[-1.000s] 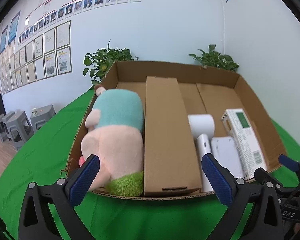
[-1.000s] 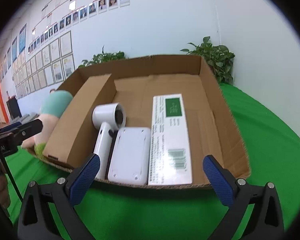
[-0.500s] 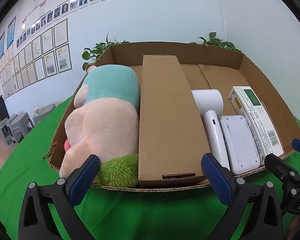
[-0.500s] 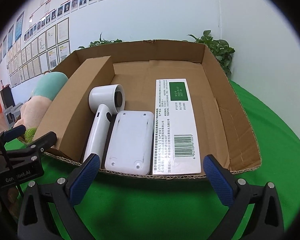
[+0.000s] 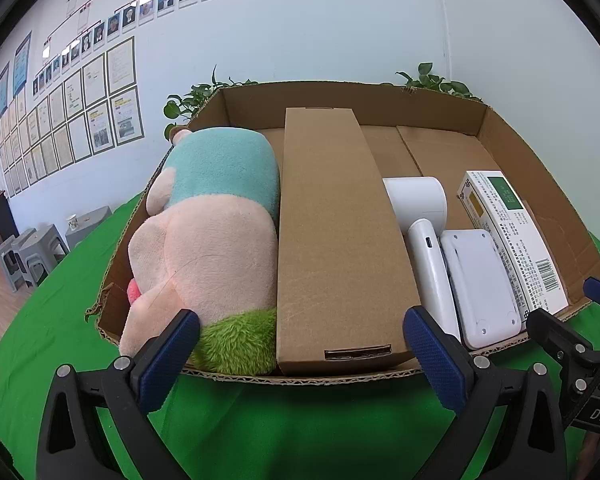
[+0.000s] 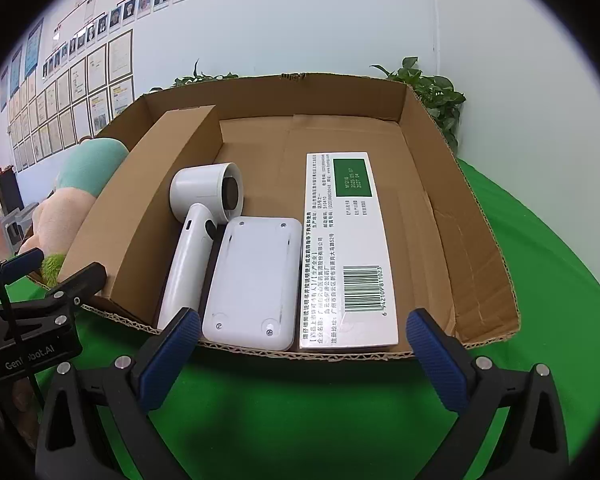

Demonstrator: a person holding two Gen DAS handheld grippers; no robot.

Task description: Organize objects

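Both grippers hover empty at the near edge of the cardboard tray [image 5: 540, 184], which sits on the green-covered bench [image 5: 300, 420]; left gripper [image 5: 300, 354] has its jaws spread wide, nothing between them, lined up on the near end of the long brown carton [image 5: 332, 232] at 12 o'clock in its view; right gripper [image 6: 304, 354] is likewise spread wide and empty, facing the white flat device [image 6: 256, 280] and the green-and-white printed box [image 6: 346, 248]; everything for the task already lies inside the tray — plush toy [image 5: 208, 240] at the left wall, touching the brown carton beside it, then the white handheld fan [image 6: 198, 236], the white device just beside its handle, and the printed box touching the device on the right; the strip of tray floor at 2 o'clock in the right wrist view is bare, as is the far floor at 12 o'clock; judging from this, packing looks nearly or fully done and the step in hand is a check or a final tidy — no grasp is started; if a next move is wanted, it probably calls for nudging the items square or picking one to reseat, approaching over the low front wall without catching its ragged corrugated edge; the left gripper also shows at 9 o'clock in the right wrist view, near the tray's front corner, so the two need to keep apart.
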